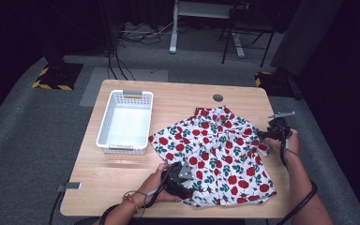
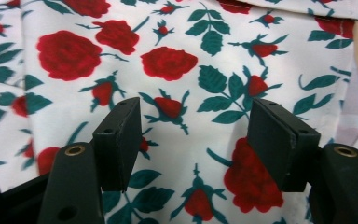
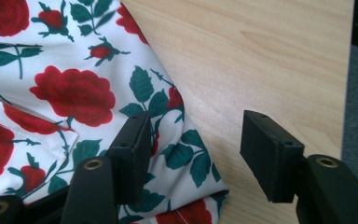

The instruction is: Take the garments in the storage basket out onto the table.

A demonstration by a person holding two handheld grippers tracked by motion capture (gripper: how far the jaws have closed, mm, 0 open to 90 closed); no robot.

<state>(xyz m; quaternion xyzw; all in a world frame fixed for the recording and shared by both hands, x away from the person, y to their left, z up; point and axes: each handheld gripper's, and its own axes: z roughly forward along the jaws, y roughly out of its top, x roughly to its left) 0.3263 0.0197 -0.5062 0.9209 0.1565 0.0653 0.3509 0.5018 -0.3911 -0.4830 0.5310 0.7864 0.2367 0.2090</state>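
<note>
- Rose-print shirt (image 1: 218, 154): lies spread flat on the wooden table (image 1: 178, 96), to the right of the white basket (image 1: 125, 121).
- Left gripper (image 2: 193, 140): over the shirt's near-left edge, jaws apart, fabric beneath them, nothing clamped.
- Right gripper (image 3: 193, 149): at the shirt's right edge, jaws apart, one over the fabric and one over bare table; nothing held.

A white basket (image 1: 125, 123) sits on the wooden table (image 1: 178, 96).
</note>
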